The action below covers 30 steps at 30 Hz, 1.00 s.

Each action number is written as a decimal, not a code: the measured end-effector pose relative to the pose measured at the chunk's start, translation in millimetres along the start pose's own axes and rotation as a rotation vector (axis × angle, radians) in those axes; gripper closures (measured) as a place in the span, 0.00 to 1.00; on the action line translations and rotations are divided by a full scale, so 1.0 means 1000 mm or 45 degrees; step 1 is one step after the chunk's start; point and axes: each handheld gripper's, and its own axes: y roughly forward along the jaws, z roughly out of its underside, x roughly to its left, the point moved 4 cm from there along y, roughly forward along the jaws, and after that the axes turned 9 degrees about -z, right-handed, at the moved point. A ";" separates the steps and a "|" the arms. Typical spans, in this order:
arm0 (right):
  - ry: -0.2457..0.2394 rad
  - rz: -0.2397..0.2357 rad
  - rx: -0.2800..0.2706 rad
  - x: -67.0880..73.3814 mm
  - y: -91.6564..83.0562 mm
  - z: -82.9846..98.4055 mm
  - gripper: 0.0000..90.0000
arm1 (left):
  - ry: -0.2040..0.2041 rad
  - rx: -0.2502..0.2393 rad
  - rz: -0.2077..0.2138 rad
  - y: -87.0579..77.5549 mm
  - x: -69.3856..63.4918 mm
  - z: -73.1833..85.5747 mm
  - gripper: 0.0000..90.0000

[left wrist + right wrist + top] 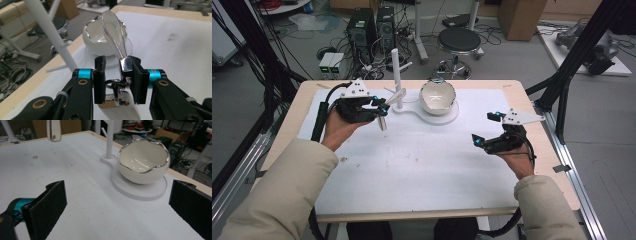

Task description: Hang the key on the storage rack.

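Holding the spoon (pixel 113 32) by its neck, my left gripper (pixel 117 75) keeps the shiny bowl end pointed forward at the egg-shaped white bowl (pixel 100 37), with the white handle hanging down between the arms. I judge that grip lets me hang or set the spoon at the stand without it swinging. The jaws are pinched tight on the metal neck, as close together as they go here. In the high view the spoon (pixel 384 114) sits at about ten o'clock from the mat's middle, just beside the white upright post (pixel 396 77); the bowl (pixel 437 96) rests on the stand's round base (pixel 452 116) at twelve o'clock. My right gripper (pixel 484 129) waits at three o'clock, jaws spread wide and carrying nothing, facing the bowl (pixel 142 161), well apart from it.
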 end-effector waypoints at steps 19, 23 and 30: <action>0.070 0.103 -0.176 0.001 -0.029 0.044 0.01 | -0.102 -0.078 -0.229 0.015 0.019 0.005 0.76; 0.093 0.126 -0.187 0.003 -0.031 0.051 0.01 | -0.108 -0.075 -0.250 0.020 0.019 0.007 0.76; 0.111 0.160 -0.249 0.004 -0.034 0.061 0.01 | -0.110 -0.079 -0.299 0.028 0.019 0.013 0.76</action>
